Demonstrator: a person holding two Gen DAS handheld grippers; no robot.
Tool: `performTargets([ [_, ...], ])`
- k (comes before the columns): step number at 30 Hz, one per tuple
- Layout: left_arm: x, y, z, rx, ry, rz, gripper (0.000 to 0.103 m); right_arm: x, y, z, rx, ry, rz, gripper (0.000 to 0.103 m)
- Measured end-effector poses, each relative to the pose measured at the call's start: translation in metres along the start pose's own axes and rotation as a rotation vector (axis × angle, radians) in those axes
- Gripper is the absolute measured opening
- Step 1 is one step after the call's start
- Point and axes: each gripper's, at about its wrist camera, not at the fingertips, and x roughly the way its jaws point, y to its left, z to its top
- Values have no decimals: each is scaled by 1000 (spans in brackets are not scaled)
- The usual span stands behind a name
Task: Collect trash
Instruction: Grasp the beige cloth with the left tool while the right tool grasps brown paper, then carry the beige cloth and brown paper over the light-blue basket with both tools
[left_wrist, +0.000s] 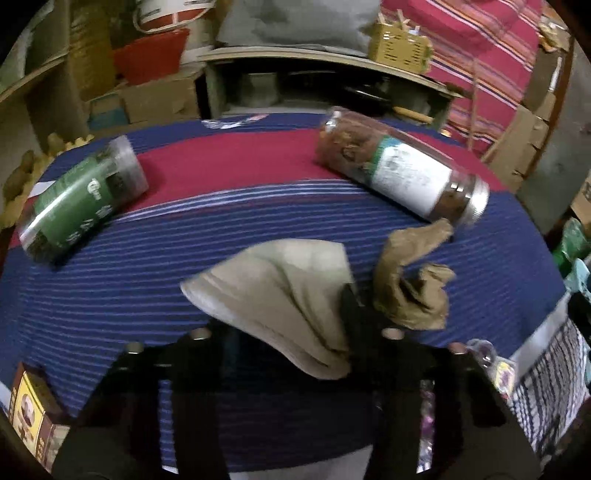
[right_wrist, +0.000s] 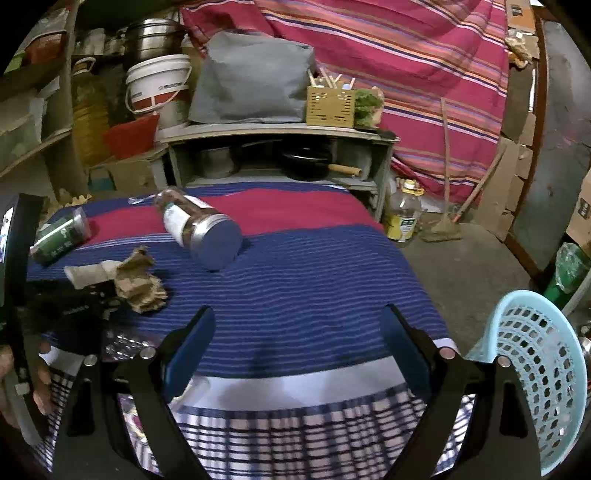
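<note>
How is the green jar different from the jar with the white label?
The green jar has a green label with white writing, while the white-label jar shows brown contents behind a white label. The green jar lies near the left edge of the striped cloth; the white-label jar lies toward the right, next to the crumpled brown paper. The white-label jar looks bigger. Both are clear, round and lying on their sides.

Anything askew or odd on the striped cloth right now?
Two clear plastic jars lie tipped on their sides: the green-labelled jar at the left, the white-labelled jar at the right. Crumpled brown paper lies loose beside the beige paper wad in the left gripper.
</note>
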Motion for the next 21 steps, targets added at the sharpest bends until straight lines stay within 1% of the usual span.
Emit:
performTargets([
  [1,-2,1,0,4,2,-11,26,1,4,1,-6,2,5,89],
  [2,-5,2,0,7,-1,-18,21,2,10,2,-15,4,11,89],
  [4,-12,5,0,17,-20,5,19,5,21,4,-32,7,21,89],
  [5,-18,10,0,22,-37,29,18,6,27,5,-40,8,31,89],
  [8,-29,26,1,9,-64,47,18,11,44,7,-57,14,57,89],
  [11,-40,55,2,-39,-87,87,18,17,65,9,-82,20,84,89],
  [14,-48,84,2,-95,-99,110,18,24,84,11,-112,31,100,89],
  [17,-53,104,3,-134,-112,120,18,35,102,14,-137,59,125,89],
  [21,-56,115,3,-155,-127,126,18,51,119,18,-149,98,128,89],
])
